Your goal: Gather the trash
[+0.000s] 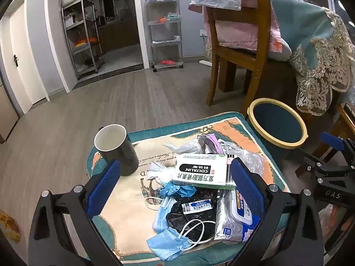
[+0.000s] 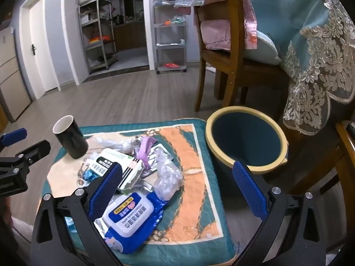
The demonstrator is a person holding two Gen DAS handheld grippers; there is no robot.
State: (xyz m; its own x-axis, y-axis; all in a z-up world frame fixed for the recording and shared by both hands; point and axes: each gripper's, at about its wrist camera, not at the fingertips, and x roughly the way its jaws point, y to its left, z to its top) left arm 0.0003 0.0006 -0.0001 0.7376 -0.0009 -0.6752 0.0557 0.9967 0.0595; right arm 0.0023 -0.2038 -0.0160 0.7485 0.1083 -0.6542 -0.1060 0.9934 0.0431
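A pile of trash lies on a patterned cushion (image 1: 124, 201): a white medicine box (image 1: 203, 174), a blue wet-wipe pack (image 2: 131, 218), blue face masks (image 1: 168, 242), a black plastic bag (image 1: 193, 212), clear plastic wrap (image 2: 166, 177) and white tissue (image 1: 158, 173). A teal bin with a yellow rim (image 2: 245, 141) stands to the right of the cushion. My left gripper (image 1: 175, 184) is open above the pile, empty. My right gripper (image 2: 177, 188) is open over the cushion's right side, empty, near the wipe pack.
A black mug (image 1: 116, 149) stands on the cushion's far left corner. A wooden chair (image 1: 235, 51) with pink cloth and a lace-covered sofa (image 1: 319, 51) stand behind the bin. Metal shelves (image 1: 83, 35) are across the wood floor.
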